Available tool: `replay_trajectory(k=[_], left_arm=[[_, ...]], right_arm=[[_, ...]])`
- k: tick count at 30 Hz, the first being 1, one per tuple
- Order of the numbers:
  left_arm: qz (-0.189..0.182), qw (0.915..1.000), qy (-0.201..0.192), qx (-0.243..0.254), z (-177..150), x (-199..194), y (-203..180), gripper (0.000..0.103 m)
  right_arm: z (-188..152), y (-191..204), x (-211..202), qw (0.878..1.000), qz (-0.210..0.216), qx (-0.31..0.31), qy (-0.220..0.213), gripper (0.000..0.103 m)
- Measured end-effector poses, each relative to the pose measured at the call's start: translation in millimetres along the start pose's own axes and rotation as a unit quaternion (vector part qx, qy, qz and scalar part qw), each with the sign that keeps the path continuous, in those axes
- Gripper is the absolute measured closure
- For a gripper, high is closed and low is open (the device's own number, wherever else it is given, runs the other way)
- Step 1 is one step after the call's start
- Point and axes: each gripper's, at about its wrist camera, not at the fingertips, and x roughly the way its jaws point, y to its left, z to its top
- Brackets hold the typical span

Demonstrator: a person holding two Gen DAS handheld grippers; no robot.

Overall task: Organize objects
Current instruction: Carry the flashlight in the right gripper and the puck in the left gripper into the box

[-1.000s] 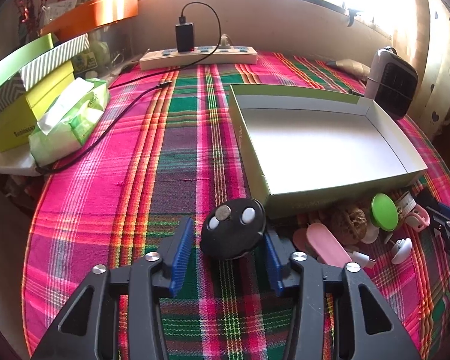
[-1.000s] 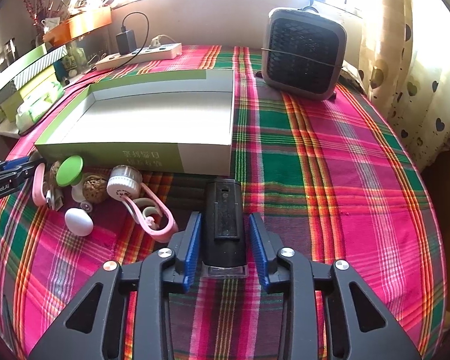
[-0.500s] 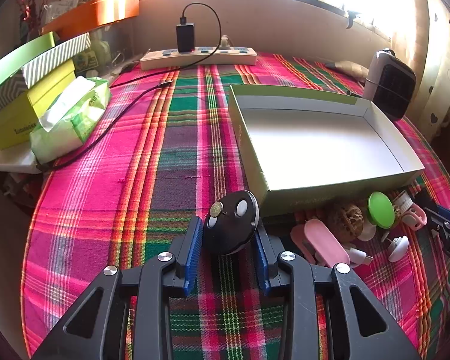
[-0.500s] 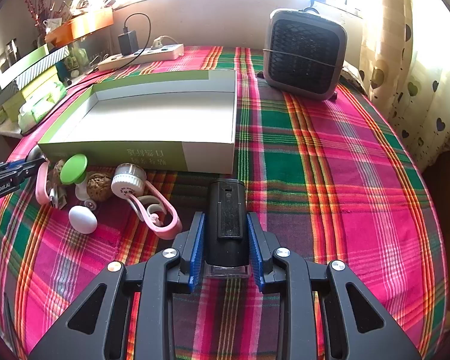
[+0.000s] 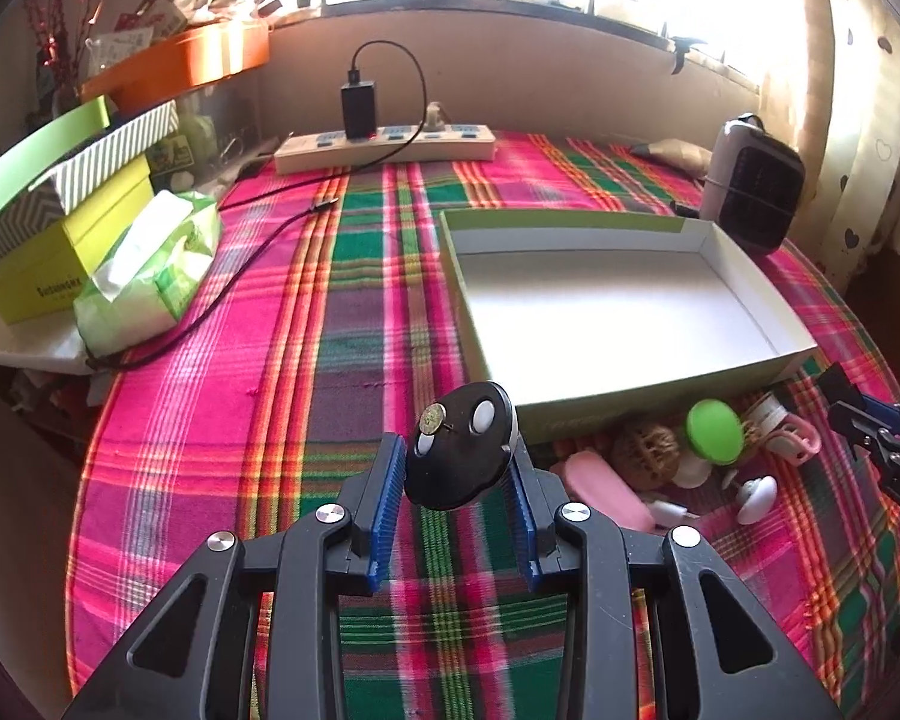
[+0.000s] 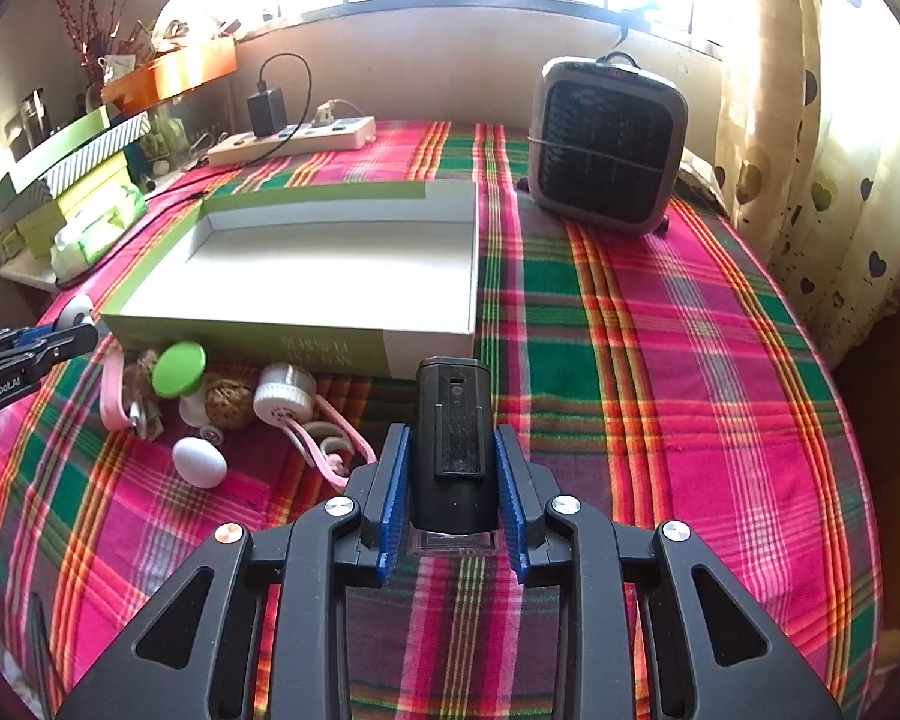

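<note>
A bright window band ran along the back of the room above a beige wall, with a cream curtain printed with dark hearts hanging at the right. The table was covered by a pink, green and orange plaid cloth. On it lay a shallow open cardboard box, green outside and white inside, with nothing in it. Behind it at the right stood a grey square fan heater with a black grille, and along the back edge lay a white power strip with a black charger plugged in. At the left edge, stacked green and striped boxes sat beside a green tissue pack. Just in front of the box lay a clutter of small things: a green round lid, a pink oblong case, a brown woven ball and a white egg-shaped piece. The left gripper, whose jaws had just been closing, clasped a black oval remote with pale buttons near the box's front left corner. The right gripper was clenched on a black rectangular clip-backed device just before the box's front right corner.
</note>
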Motion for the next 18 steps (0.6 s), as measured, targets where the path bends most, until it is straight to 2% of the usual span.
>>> replay_trajectory(k=[9,18], left_arm=[[-0.019,0.9995,-0.010,0.022,19,-5,-17,0.073],[-0.036,0.9988,-0.005,0.034,40,11,-33,0.073]], right_arm=[[22,9,-10,1.000,0.015,-0.014,-0.016,0.074],[52,23,8,0.999,0.038,-0.025,-0.009,0.074]])
